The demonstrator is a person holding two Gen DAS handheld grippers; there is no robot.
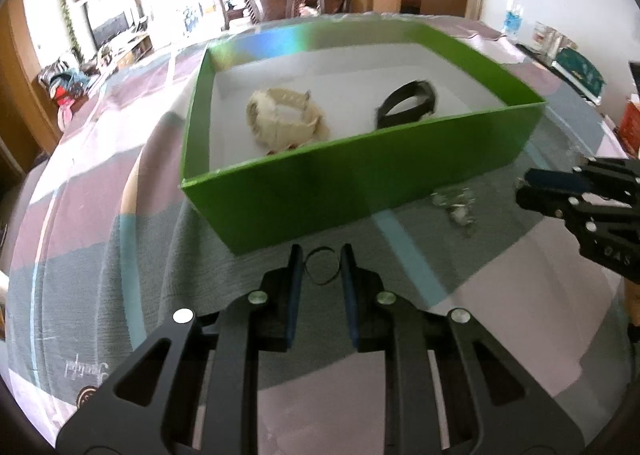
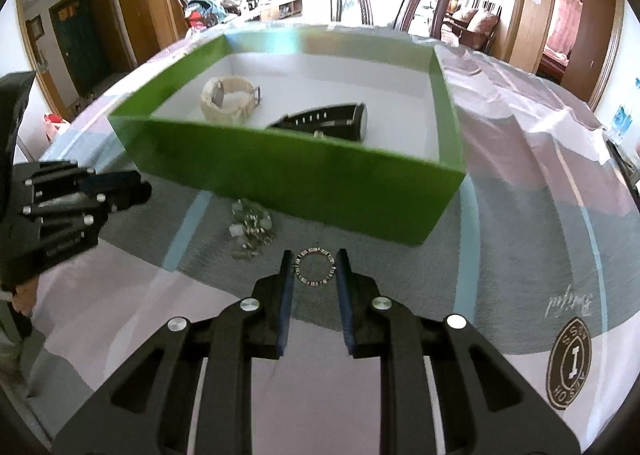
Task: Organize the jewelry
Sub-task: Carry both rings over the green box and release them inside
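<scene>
Two wrist views over a desk [image 1: 100,215] covered by a striped cloth. The left hand-held gripper [image 1: 321,267] pinches a thin dark ring [image 1: 320,267] between its blue pads, just in front of the green box [image 1: 360,171]. The right hand-held gripper [image 2: 313,267] pinches a patterned ring [image 2: 314,267] edge to edge, likewise near the box's front wall. Inside the box lie a cream watch [image 2: 229,98] and a black watch [image 2: 332,119], apart from each other. A small heap of silvery jewelry [image 2: 250,229] rests on the cloth between the two grippers
</scene>
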